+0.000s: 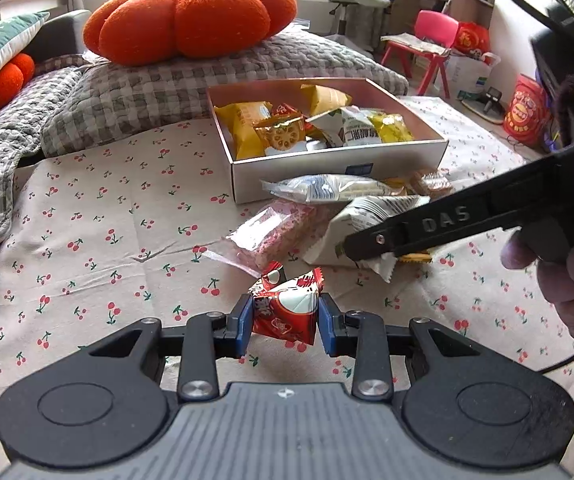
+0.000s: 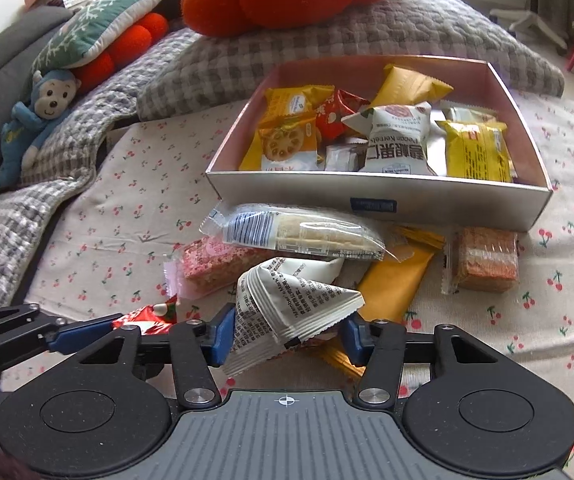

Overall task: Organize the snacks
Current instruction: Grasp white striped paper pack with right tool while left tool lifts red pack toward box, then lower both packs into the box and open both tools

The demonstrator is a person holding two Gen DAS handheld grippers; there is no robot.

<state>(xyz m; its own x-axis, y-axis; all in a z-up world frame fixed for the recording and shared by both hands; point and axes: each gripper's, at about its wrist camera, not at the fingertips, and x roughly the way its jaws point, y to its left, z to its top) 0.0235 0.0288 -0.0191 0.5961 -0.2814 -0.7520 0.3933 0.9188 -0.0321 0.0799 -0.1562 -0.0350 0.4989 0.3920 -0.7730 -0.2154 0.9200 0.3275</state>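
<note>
Snacks lie scattered on a cherry-print sheet (image 1: 99,216) in front of a shallow open cardboard box (image 2: 375,192), which already holds a mixed heap of packets, yellow, red and white. The left tongs (image 1: 285,316) are clenched on a red-and-white candy packet (image 1: 287,304), both blue pads pressing its sides, and the packet is carried just above the sheet, short of the box. The right tongs (image 2: 287,332) stand around a white printed packet (image 2: 287,300) at the near edge of the loose pile; the left blue pad touches its crimped side, while on the right side the wrapper covers the pad's face, so I cannot tell whether the grip is firm. In the left wrist view the same tongs come in from the right, their tip on that white packet, with a person's hand (image 1: 559,280) wrapped around the handle.

Beyond the white packet, and just before the box's front wall, lie a clear-wrapped wafer bar (image 2: 307,236), a pink speckled bar (image 2: 215,264), a plain yellow packet (image 2: 395,284) and a brown wafer block (image 2: 485,260) in clear film. An orange pumpkin cushion (image 1: 191,12) sits on a grey checked quilt (image 1: 159,92) behind the box, and a blue monkey toy (image 2: 35,120) lies at the far left.
</note>
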